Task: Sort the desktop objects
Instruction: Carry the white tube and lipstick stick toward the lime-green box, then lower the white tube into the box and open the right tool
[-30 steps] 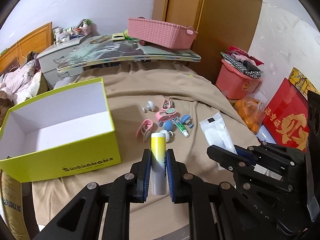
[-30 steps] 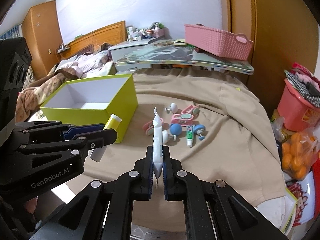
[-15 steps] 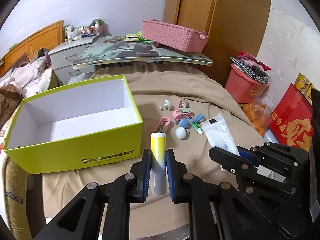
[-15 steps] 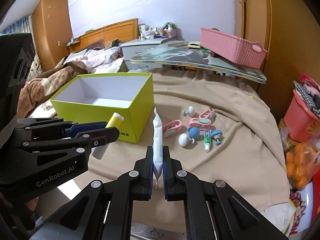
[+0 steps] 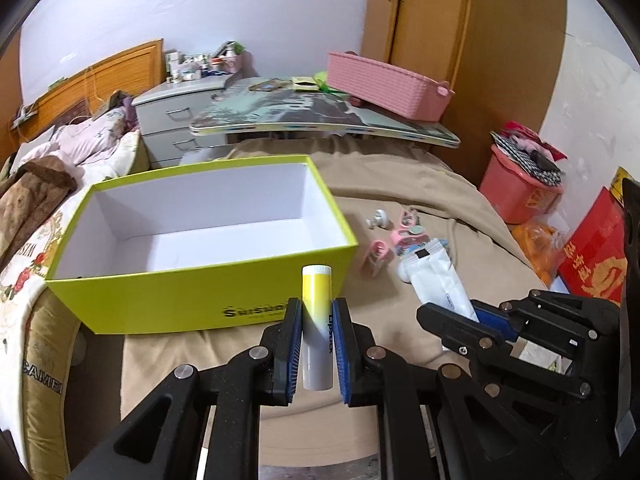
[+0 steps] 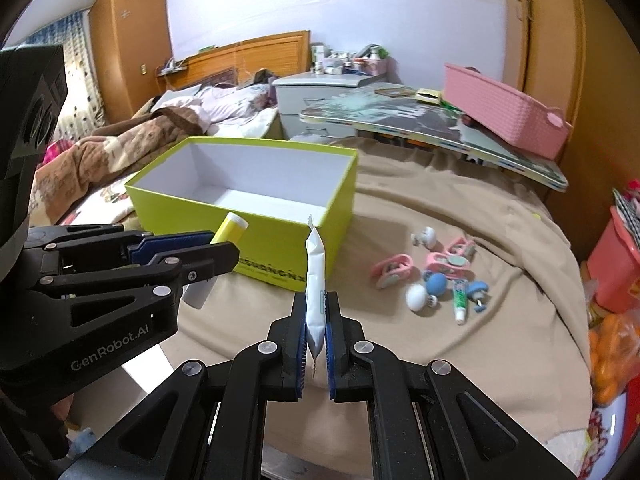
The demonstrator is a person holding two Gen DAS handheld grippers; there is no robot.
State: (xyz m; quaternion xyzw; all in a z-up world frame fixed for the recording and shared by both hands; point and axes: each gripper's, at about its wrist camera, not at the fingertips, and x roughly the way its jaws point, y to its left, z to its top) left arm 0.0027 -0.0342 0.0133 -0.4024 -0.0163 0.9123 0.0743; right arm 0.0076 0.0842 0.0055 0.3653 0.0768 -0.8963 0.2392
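Beige cloth covers the table in a cluttered bedroom, and my two grippers hang side by side above its near edge, both pointing at the lime-green box. My left gripper is clamped on an upright yellow-and-white lip balm stick, just short of the box's front wall. My right gripper pinches a white sachet edge-on, level with the box's right corner. I see the box open and white inside. Right of it lies a small heap of clips and knobs, with bare cloth around it.
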